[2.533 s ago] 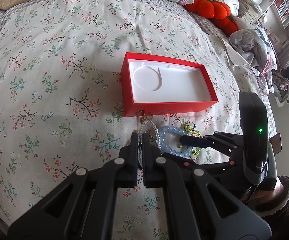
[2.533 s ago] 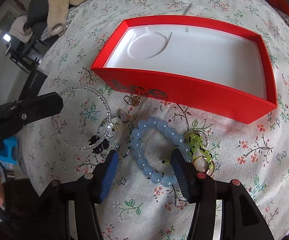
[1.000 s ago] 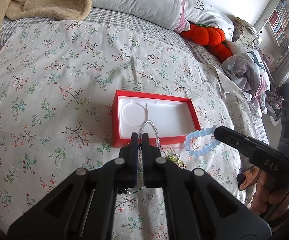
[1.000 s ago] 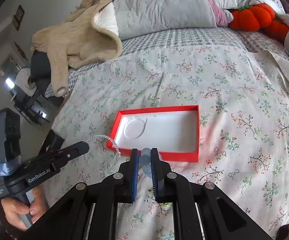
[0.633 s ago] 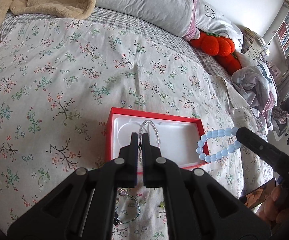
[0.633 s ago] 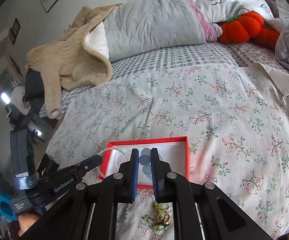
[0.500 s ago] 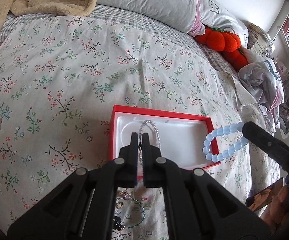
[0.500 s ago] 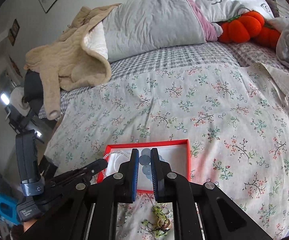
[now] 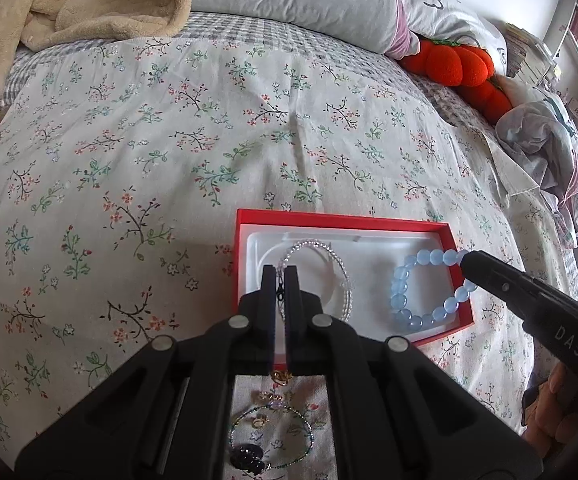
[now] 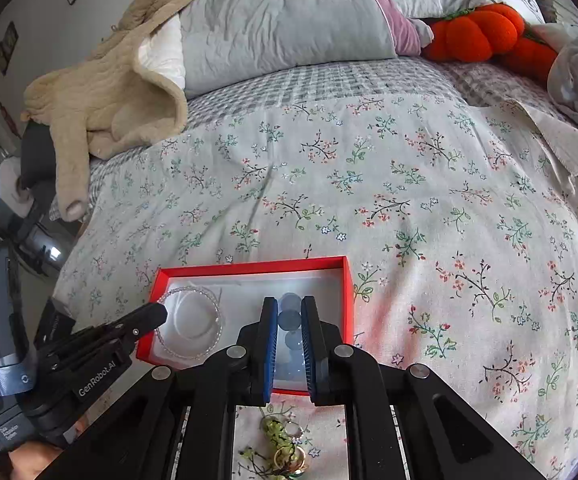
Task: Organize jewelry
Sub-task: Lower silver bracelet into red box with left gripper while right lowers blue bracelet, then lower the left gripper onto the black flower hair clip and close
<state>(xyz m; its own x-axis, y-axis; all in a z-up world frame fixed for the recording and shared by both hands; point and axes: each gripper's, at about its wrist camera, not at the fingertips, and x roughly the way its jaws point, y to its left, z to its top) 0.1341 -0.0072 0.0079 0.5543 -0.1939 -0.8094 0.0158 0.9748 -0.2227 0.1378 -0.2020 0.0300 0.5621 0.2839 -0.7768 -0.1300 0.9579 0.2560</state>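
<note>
red box (image 9: 341,224) below, both grippers pinched tight: left gripper (image 9: 280,282) on clear bracelet (image 9: 331,262), right gripper (image 10: 289,322) on blue bracelet (image 9: 403,292); could snag on release.

a bed under a floral cover

the bed (image 9: 169,152) is spread with a pale floral cover over a grey checked sheet. a red box (image 9: 341,224) with a white lining lies on the cover, toward the near edge. just in front of the box, loose jewelry rests on the fabric: a green beaded bracelet (image 10: 275,436) with gold rings, and a thin dark-beaded chain (image 9: 273,432). well behind the box lie a grey pillow (image 10: 285,24), a beige fleece garment (image 10: 105,92) to its left, and an orange plush pumpkin (image 10: 485,32) to its right.
</note>
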